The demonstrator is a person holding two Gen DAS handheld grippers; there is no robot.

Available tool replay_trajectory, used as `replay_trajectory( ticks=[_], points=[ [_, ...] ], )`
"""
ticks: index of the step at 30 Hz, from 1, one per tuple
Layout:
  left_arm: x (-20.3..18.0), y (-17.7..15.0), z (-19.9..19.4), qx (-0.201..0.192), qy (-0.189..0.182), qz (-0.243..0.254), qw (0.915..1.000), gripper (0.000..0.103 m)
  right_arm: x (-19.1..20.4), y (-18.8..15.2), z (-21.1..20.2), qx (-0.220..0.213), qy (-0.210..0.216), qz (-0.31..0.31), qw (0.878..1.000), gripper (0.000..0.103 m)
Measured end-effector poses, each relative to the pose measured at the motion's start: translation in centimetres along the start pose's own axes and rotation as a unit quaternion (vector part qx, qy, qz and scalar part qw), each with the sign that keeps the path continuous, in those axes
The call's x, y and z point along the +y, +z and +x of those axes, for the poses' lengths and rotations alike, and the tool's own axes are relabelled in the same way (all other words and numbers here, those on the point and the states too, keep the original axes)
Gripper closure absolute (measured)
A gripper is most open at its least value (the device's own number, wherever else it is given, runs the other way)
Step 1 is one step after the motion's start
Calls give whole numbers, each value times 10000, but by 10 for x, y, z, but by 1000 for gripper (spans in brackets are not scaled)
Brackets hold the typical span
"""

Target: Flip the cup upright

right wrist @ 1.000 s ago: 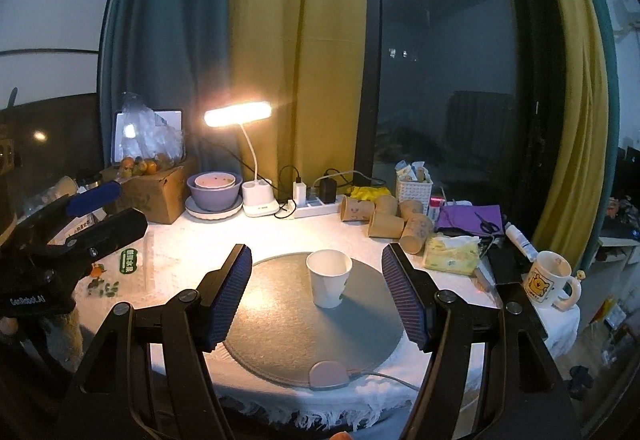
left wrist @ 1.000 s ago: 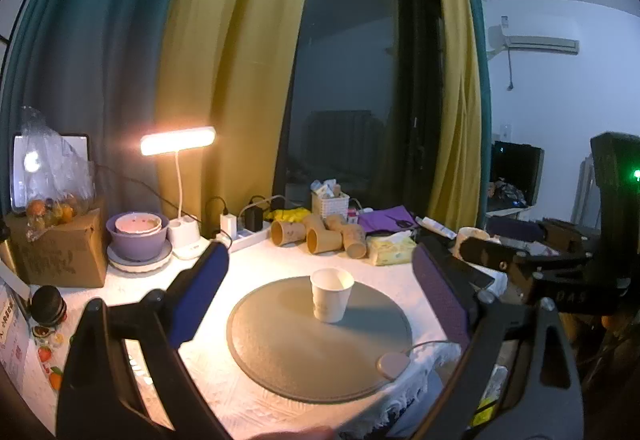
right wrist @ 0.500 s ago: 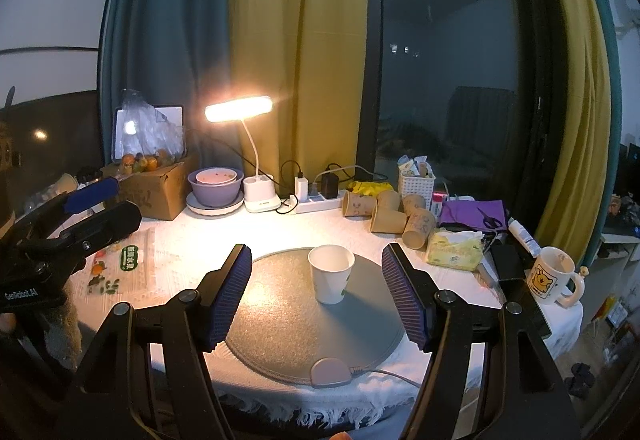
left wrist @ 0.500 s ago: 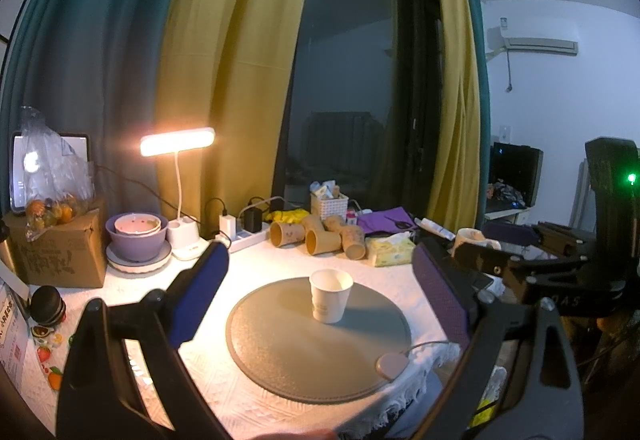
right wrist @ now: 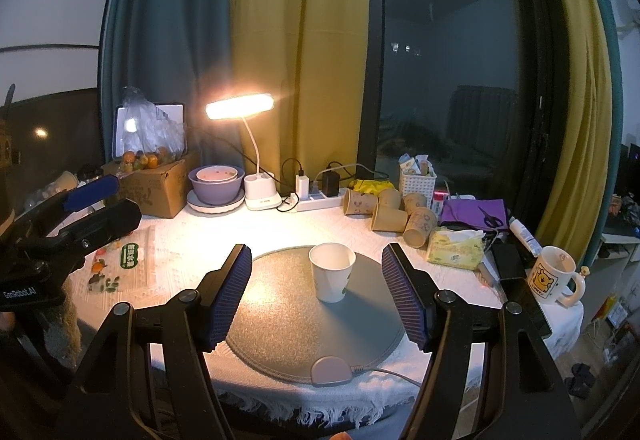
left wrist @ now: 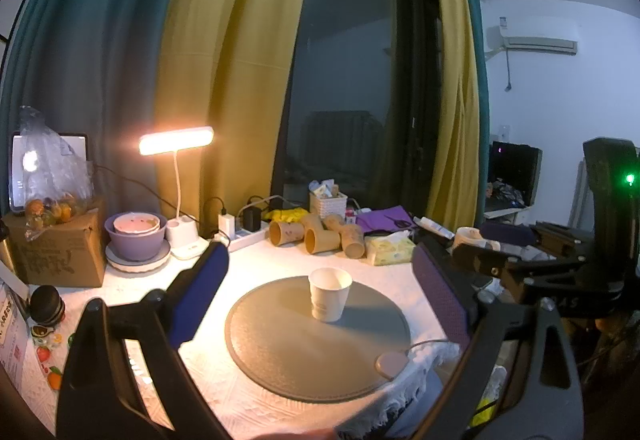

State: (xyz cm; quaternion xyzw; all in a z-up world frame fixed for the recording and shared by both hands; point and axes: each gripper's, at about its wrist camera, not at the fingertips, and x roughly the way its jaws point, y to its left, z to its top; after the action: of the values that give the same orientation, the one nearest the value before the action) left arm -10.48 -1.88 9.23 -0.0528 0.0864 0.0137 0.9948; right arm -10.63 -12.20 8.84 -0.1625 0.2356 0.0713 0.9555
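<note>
A white paper cup [left wrist: 330, 294] stands upright, mouth up, on a round grey mat [left wrist: 280, 344] on the table; it also shows in the right wrist view [right wrist: 332, 277] on the mat [right wrist: 280, 312]. My left gripper [left wrist: 320, 292] is open and empty, held back from the cup near the table's front edge. My right gripper [right wrist: 318, 294] is open and empty, also back from the cup. The right gripper shows at the right of the left wrist view [left wrist: 532, 260], and the left gripper at the left of the right wrist view [right wrist: 80, 216].
Several brown paper cups [right wrist: 394, 214] lie on their sides at the back. A lit desk lamp [right wrist: 240, 106], purple bowl [right wrist: 216, 184], cardboard box [right wrist: 160, 188], power strip [right wrist: 316, 200], tissue pack [right wrist: 454, 250] and cartoon mug [right wrist: 552, 280] ring the mat. A cable puck [right wrist: 331, 370] sits at the mat's front.
Both grippers have drawn back slightly and shifted a little; the cup stays upright on the mat. Jaws stay open.
</note>
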Motion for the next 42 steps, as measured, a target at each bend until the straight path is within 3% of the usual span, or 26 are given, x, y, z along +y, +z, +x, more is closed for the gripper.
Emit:
replay_trajectory(
  ticks=[42],
  points=[
    [1,-3,3,40,-12,25,10000,9,4,-3,2,38,7,-9,10000,32]
  ],
)
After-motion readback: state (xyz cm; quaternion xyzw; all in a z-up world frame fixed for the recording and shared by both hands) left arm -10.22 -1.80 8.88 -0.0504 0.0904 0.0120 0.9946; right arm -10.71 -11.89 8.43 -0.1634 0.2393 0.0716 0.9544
